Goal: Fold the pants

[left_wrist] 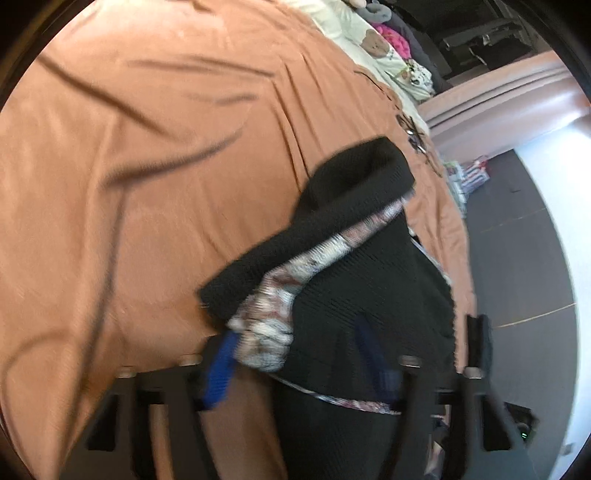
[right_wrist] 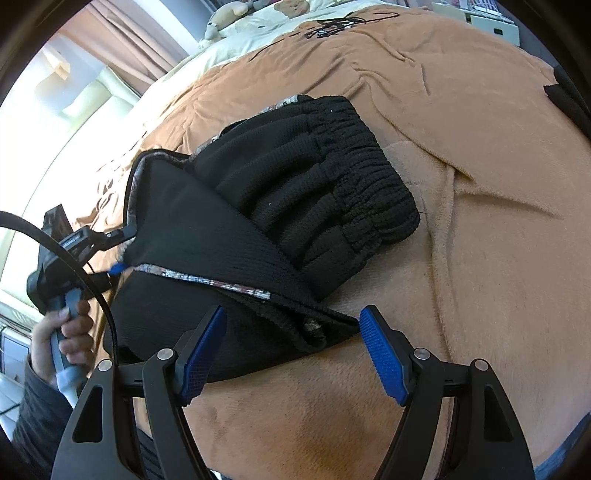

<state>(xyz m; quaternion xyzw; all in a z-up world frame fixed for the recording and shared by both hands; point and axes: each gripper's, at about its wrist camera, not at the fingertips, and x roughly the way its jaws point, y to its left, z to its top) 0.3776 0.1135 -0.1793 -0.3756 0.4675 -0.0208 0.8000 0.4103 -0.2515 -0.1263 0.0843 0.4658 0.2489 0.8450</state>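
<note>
Black knit pants [right_wrist: 280, 206] with a patterned lining lie partly folded on an orange-brown blanket [right_wrist: 480, 229]; the elastic waistband [right_wrist: 365, 177] is at the right. My left gripper [right_wrist: 118, 254] shows at the pants' left corner in the right wrist view, holding the cloth. In the left wrist view the left gripper [left_wrist: 299, 354] has black cloth [left_wrist: 369, 280] and its patterned edge [left_wrist: 266, 332] between its blue pads. My right gripper [right_wrist: 293, 328] is open, its blue pads [right_wrist: 384, 354] either side of the pants' near folded edge [right_wrist: 310, 328].
The blanket covers a bed. Cream bedding with a bear print [right_wrist: 288, 9] and soft toys lie at the head. Black cords [right_wrist: 332, 22] lie on the blanket far back. A curtain and window [right_wrist: 92, 74] are at the left. Dark floor [left_wrist: 517, 258] lies beside the bed.
</note>
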